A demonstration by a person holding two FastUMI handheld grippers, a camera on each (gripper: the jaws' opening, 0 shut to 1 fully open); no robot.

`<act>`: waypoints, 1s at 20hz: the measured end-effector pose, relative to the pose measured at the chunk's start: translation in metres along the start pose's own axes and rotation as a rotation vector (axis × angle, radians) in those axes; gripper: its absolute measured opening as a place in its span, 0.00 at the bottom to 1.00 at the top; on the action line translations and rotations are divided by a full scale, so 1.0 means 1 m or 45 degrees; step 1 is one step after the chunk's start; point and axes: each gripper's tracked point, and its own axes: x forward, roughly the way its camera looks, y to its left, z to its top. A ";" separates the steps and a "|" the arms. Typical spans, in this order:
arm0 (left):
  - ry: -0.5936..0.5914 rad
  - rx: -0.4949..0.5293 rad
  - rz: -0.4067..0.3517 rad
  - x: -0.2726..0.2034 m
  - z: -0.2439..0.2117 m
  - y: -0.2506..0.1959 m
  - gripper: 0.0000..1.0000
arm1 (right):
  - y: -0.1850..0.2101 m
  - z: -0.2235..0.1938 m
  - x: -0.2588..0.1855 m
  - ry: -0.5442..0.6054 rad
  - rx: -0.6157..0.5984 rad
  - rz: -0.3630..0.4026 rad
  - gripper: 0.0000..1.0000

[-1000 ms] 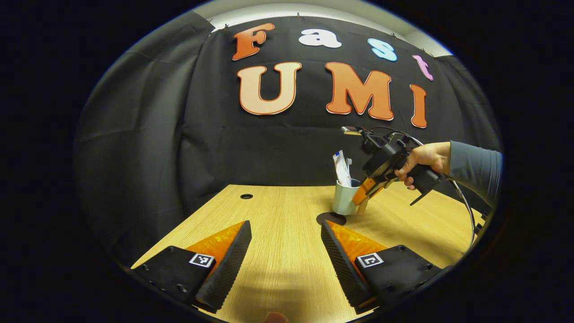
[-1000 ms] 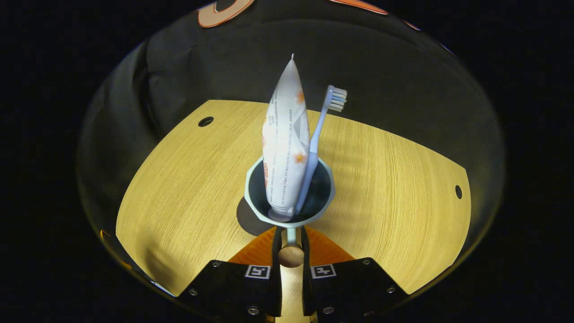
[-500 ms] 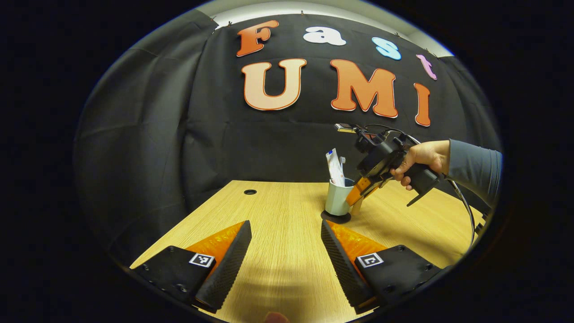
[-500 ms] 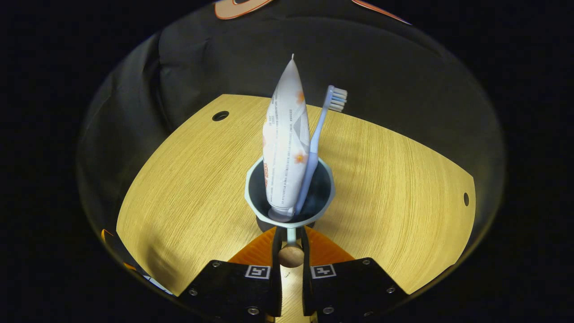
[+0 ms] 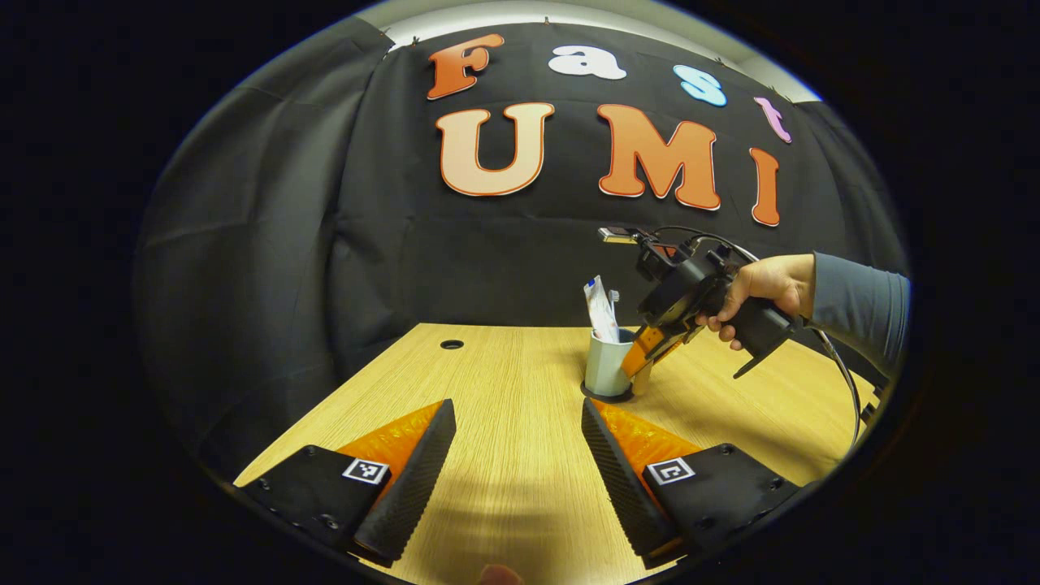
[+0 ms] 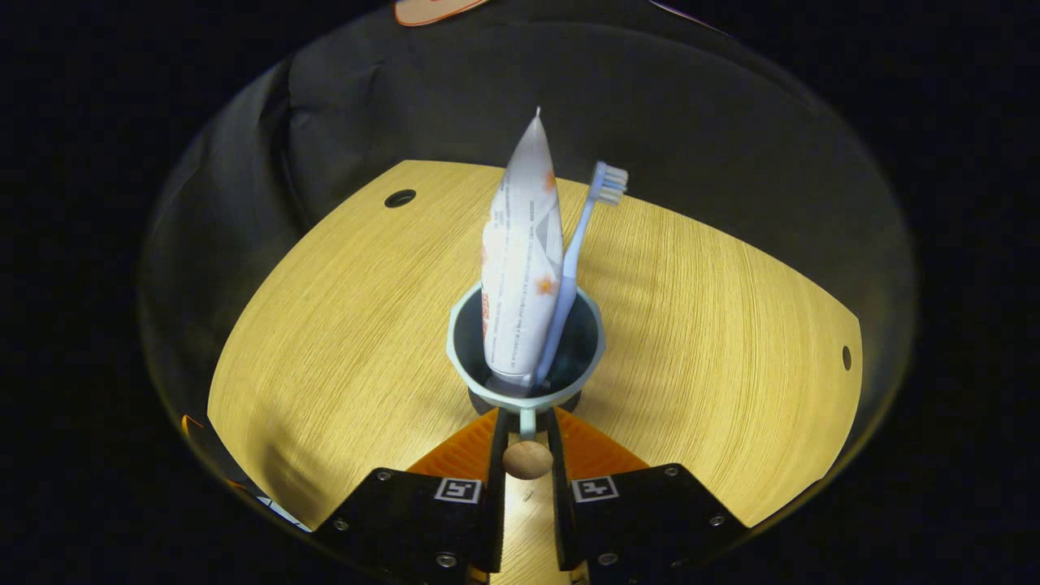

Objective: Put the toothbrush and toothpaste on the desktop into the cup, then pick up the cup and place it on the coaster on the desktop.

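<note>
Cup: pale, upright, straight ahead of the right gripper, rim just past its fingertips; seems seated on the coaster.
Handle: thin stem with a wooden knob sits between the right fingers; both press on it, gap narrow. Handle grip likely chosen to keep the cup level while it is carried.
Toothpaste: stands cap-down inside the cup, leaning to the far rim.
Toothbrush: bristles up, beside the tube, also in the cup.
Coaster: dark disc under the cup base, a thin edge showing, ahead of the left gripper's right finger.
Left gripper: fingers spread wide, holding nothing, low over the desktop, well short of the cup.
Judgement: placement nearly done; release remains.
</note>
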 end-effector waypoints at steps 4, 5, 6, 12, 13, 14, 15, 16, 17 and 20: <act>-0.001 0.004 -0.007 0.001 0.002 -0.004 0.99 | -0.022 0.004 -0.014 -0.062 -0.016 0.021 0.49; -0.001 0.008 -0.012 0.001 0.004 -0.007 0.99 | -0.020 0.006 -0.014 -0.085 -0.014 0.025 0.59; -0.005 0.014 -0.014 0.001 0.004 -0.009 0.99 | -0.021 0.008 -0.021 -0.110 -0.017 0.029 0.68; -0.021 0.010 -0.039 0.007 0.010 -0.021 1.00 | -0.038 0.032 -0.077 -0.363 -0.005 0.001 0.89; -0.026 0.011 -0.041 0.008 0.014 -0.023 0.99 | -0.041 0.035 -0.087 -0.413 -0.022 -0.014 0.90; -0.030 0.014 -0.044 0.010 0.017 -0.025 0.99 | -0.043 0.038 -0.097 -0.467 -0.036 -0.029 0.92; -0.035 0.014 -0.046 0.012 0.020 -0.027 1.00 | -0.044 0.041 -0.109 -0.522 -0.047 -0.043 0.93; -0.041 0.015 -0.053 0.013 0.022 -0.029 0.99 | -0.045 0.041 -0.121 -0.579 -0.049 -0.063 0.94; -0.048 0.015 -0.058 0.015 0.025 -0.032 0.99 | -0.049 0.043 -0.134 -0.643 -0.042 -0.090 0.95; -0.062 0.017 -0.075 0.020 0.032 -0.044 1.00 | -0.058 0.040 -0.169 -0.820 -0.013 -0.155 0.95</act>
